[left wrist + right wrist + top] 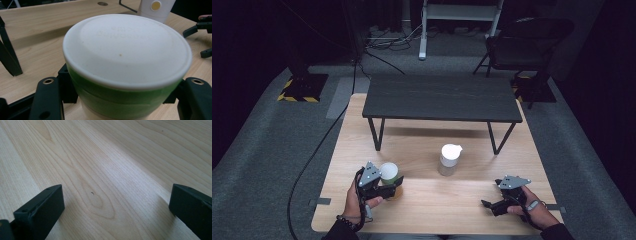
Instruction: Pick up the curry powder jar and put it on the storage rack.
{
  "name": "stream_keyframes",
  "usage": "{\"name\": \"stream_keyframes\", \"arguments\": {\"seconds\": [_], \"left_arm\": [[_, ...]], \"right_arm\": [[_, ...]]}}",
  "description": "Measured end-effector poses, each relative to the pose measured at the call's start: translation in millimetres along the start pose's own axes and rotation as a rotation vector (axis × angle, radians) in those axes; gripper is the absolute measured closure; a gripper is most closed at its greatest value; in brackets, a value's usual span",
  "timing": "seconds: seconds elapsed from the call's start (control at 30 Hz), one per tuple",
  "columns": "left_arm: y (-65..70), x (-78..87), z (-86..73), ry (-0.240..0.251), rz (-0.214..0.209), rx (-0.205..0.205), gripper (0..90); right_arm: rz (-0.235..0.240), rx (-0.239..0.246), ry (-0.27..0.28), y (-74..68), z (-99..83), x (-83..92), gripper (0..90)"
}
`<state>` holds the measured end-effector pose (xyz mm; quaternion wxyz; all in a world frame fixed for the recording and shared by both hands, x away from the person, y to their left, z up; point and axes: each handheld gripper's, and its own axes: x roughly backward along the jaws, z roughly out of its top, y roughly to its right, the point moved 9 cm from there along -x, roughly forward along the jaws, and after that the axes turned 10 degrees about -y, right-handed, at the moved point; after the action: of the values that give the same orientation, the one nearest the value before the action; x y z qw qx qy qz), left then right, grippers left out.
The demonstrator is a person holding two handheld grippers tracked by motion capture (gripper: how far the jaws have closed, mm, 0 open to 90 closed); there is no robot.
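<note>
Cup: green sleeve, white lid; stands upright on the table, lower left of the high view, in front of the small black bench.

Left claw: lower left of the high view, clamped on the cup; in the left gripper view both black jaws press the green sleeve just under the lid.

Right claw: lower right of the high view, well apart from the cup; jaws wide, nothing but bare wood between them in the right gripper view.

Bottle: white cap, clear body, upright at mid-frame in the high view, between the two claws and farther back.
</note>
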<state>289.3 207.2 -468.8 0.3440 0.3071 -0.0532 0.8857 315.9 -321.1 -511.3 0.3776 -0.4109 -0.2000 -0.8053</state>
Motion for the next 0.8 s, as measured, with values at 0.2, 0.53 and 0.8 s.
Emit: {"name": "stream_keyframes", "arguments": {"seconds": [0.2, 0.53, 0.8], "left_arm": [[3.6, 0.5, 4.8, -0.012, 0.016, -0.024, 34.1], [9.0, 3.5, 16.8, -0.010, 0.027, -0.025, 34.1], [12.5, 6.2, 34.0, 0.020, 0.032, -0.038, 34.1]], "right_arm": [[0.000, 0.000, 0.000, 0.0, 0.0, 0.0, 0.0], [0.000, 0.000, 0.000, 0.0, 0.0, 0.0, 0.0], [0.000, 0.000, 0.000, 0.0, 0.0, 0.0, 0.0]]}}
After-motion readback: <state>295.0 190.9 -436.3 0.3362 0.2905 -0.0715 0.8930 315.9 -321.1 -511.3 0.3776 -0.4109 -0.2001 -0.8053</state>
